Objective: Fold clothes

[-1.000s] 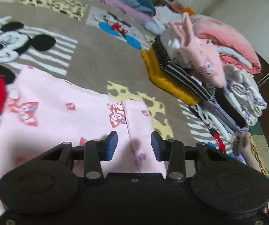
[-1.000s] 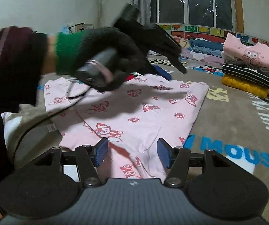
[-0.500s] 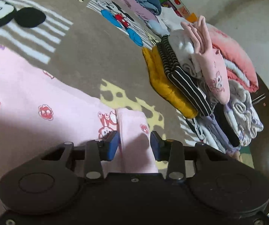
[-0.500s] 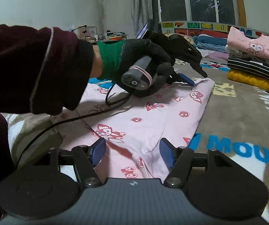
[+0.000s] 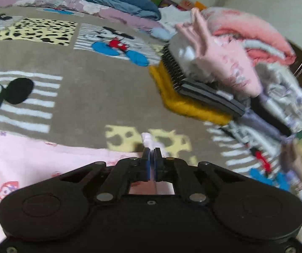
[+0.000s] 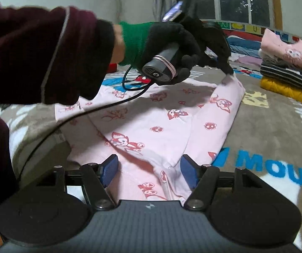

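So at the bottom of the right wrist view, the right gripper [image 6: 148, 171] sits with its jaws spread apart, and they've just been widening, over the near hem of the pink shirt [image 6: 161, 124] without pinching it. The shirt lies flat on the cartoon blanket [image 6: 273, 130], filling the middle of the frame. Further back, at the upper middle, the gloved left hand [image 6: 172, 48] holds the left gripper [image 5: 151, 158], which has just clamped onto the shirt's far corner. At the far right edge there's a stack of folded clothes [image 6: 287, 69].
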`<state>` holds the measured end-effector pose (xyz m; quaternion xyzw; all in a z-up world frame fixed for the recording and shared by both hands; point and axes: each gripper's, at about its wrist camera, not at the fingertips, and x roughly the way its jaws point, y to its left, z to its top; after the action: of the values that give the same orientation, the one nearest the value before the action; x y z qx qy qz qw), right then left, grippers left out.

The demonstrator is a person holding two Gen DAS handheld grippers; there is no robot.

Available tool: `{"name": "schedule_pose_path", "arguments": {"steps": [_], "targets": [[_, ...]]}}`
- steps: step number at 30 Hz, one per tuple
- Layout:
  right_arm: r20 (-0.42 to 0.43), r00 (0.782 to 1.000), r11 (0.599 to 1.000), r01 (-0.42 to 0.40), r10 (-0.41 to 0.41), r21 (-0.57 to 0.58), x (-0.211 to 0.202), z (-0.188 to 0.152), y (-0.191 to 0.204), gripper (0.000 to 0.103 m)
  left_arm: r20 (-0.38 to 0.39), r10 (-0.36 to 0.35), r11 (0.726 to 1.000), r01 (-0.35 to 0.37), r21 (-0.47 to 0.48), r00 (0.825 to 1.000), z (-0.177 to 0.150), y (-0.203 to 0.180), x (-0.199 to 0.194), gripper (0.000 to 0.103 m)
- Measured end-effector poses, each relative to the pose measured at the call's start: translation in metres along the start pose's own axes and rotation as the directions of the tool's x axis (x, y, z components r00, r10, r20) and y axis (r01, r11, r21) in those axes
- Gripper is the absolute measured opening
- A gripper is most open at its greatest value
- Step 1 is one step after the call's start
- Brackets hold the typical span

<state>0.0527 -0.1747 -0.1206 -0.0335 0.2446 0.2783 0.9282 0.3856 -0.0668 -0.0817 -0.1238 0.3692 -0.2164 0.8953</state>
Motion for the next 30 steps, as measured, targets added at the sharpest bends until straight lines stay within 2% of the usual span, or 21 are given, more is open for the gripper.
{"name": "schedule_pose_path", "arguments": {"steps": [4,7,9,11,17,18,20,23,27,29,30], "targets": [[0.001,1.0,1.0,-0.004,0.004,0.002,-0.002,0.002,0.0,0.067,0.011,0.069,0.997,-0.069,-0.017,0.998,-0.009,0.011,0.007,0.0],[0.027,0.999,1.0,-0.023,0.022,0.013,-0.007,0.004,-0.002,0.066,0.07,0.026,0.996,-0.02,-0.081,0.997,-0.008,0.022,-0.007,0.002],[0.051,0.998,0.999,-0.032,0.032,0.014,-0.01,0.005,-0.002,0.065,0.1,0.028,0.998,-0.023,-0.05,0.995,-0.008,0.017,-0.02,0.002],[0.046,0.998,0.999,-0.039,0.038,0.02,-0.009,0.006,-0.003,0.065,0.091,-0.006,1.0,0.007,-0.009,0.996,-0.01,0.01,-0.03,0.002],[0.023,0.997,0.997,-0.069,0.068,0.033,-0.003,0.007,-0.005,0.067,-0.034,-0.122,0.979,0.126,0.161,0.992,-0.037,-0.022,-0.035,0.002],[0.018,0.997,0.997,-0.072,0.072,0.026,-0.002,0.007,-0.005,0.067,-0.065,-0.092,0.974,0.103,0.202,0.994,-0.044,-0.025,-0.029,0.003],[0.01,0.997,0.996,-0.083,0.083,0.018,-0.002,0.008,-0.006,0.067,-0.097,0.067,0.954,-0.035,0.299,0.993,-0.058,-0.031,-0.014,0.005],[0.007,0.995,0.995,-0.096,0.096,0.015,-0.002,0.009,-0.006,0.067,-0.03,0.047,0.962,-0.037,0.271,0.998,-0.063,-0.03,-0.031,0.005],[0.021,0.995,0.995,-0.097,0.097,0.01,-0.005,0.01,-0.006,0.066,0.073,0.054,0.987,-0.064,0.147,0.996,-0.075,-0.01,-0.094,0.006],[0.032,0.995,0.995,-0.095,0.095,0.007,-0.008,0.012,-0.007,0.066,0.129,0.085,0.994,-0.093,0.062,0.988,-0.088,0.01,-0.132,0.015],[0.037,0.995,0.995,-0.095,0.095,0.008,-0.009,0.013,-0.007,0.066,0.158,0.109,0.994,-0.112,0.011,0.981,-0.096,0.023,-0.154,0.025]]}}
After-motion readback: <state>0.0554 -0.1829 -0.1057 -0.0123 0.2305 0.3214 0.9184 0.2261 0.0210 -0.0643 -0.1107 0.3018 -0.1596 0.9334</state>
